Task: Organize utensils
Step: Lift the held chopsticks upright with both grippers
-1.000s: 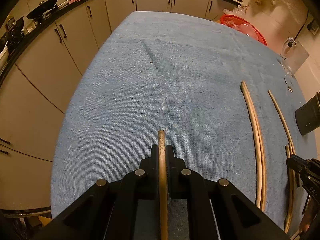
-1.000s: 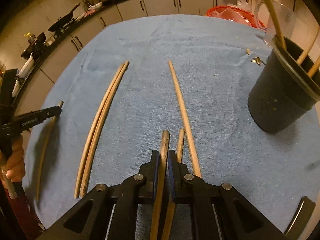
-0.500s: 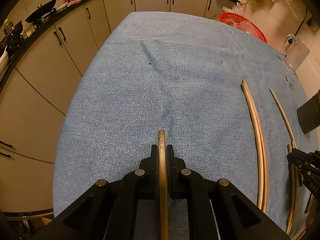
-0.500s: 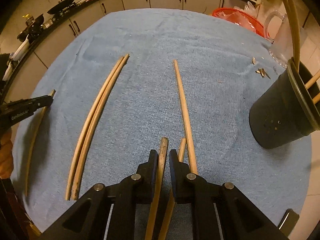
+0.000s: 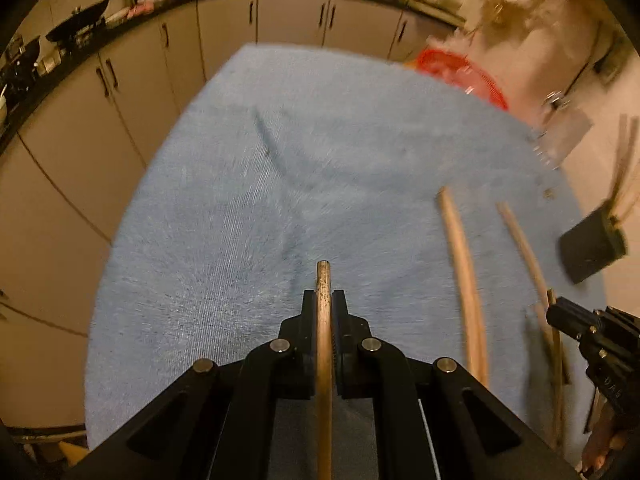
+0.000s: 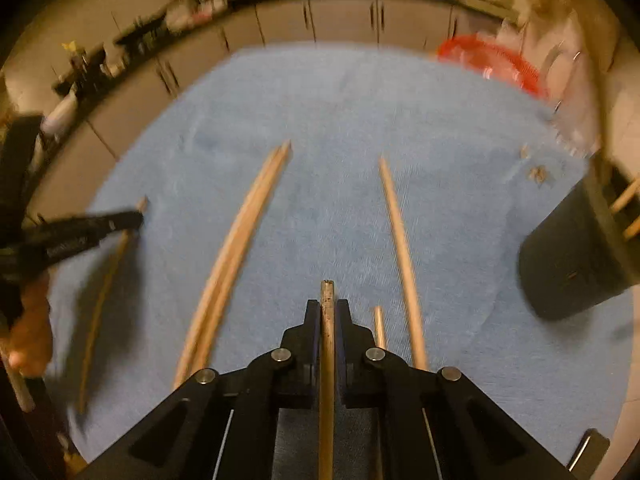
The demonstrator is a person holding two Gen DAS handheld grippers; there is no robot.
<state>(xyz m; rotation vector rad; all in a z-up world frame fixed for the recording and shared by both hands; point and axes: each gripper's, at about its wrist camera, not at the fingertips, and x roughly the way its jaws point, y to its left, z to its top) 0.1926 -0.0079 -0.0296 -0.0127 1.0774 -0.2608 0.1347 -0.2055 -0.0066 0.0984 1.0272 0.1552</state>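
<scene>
In my left view, the blue cloth (image 5: pixel 240 208) is bare across the middle and left of the frame, so I can pass there. On the right side, loose sticks (image 5: pixel 464 272) lie in the way, with the black cup (image 5: pixel 592 248) near the right edge. In my right view, a pair of sticks (image 6: pixel 236 248) lies left of center and a single stick (image 6: pixel 400 248) lies right of center, with bare cloth between them.

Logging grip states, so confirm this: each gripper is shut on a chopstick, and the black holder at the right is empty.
Not empty: the right wrist view shows chopstick ends sticking out of the holder. The rest stands: the left gripper and the right gripper are each shut on a chopstick.
</scene>
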